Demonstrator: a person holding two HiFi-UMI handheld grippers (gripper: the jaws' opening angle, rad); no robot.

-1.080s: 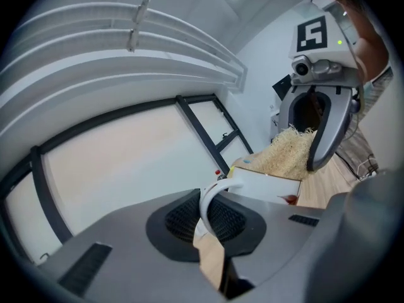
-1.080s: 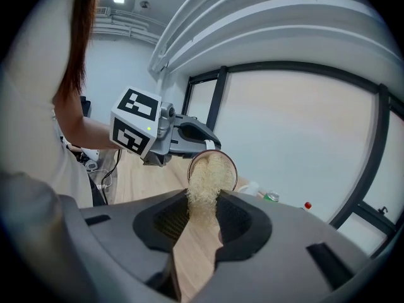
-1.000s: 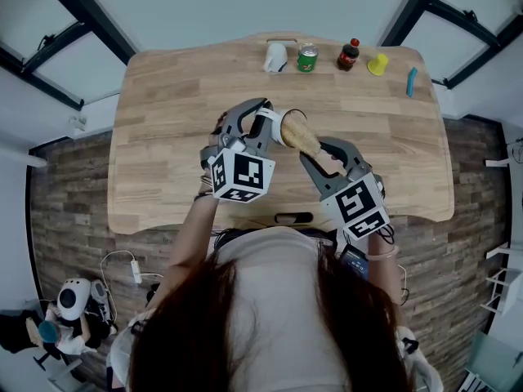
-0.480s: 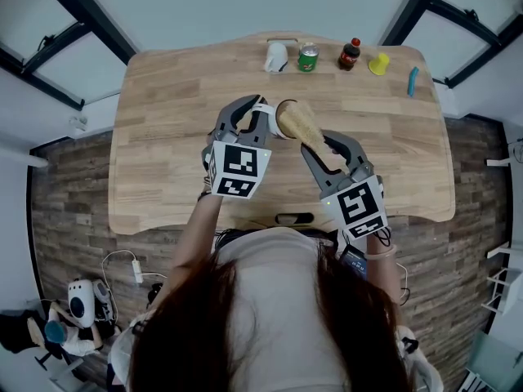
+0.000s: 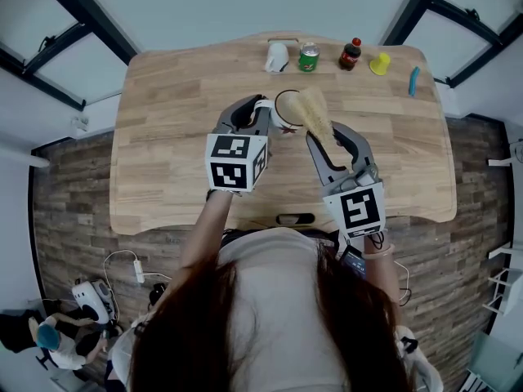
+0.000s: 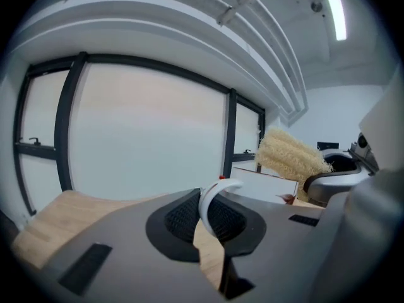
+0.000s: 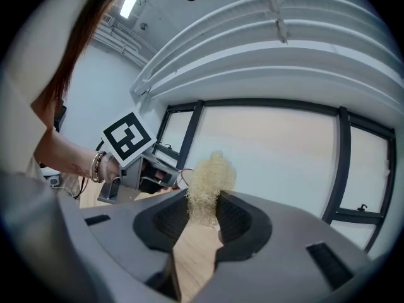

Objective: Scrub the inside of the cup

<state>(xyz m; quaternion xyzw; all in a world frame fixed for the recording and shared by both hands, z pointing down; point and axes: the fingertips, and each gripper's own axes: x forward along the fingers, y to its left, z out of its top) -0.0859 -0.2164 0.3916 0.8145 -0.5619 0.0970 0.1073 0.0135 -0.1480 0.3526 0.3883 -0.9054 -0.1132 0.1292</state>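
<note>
Gripping the cup (image 5: 283, 114) by its white handle, the left gripper (image 5: 258, 114) has its jaws closed, over the middle of the wooden surface (image 5: 163, 137). The right gripper (image 5: 327, 143) jaws are clamped on a straw-coloured loofah scrubber (image 5: 314, 111), its head just beside the cup's rim at 3 o'clock.

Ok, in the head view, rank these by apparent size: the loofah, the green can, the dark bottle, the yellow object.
1. loofah, though it is held above the table, nearer the camera.
2. green can and dark bottle: too alike to rank.
3. yellow object.
</note>
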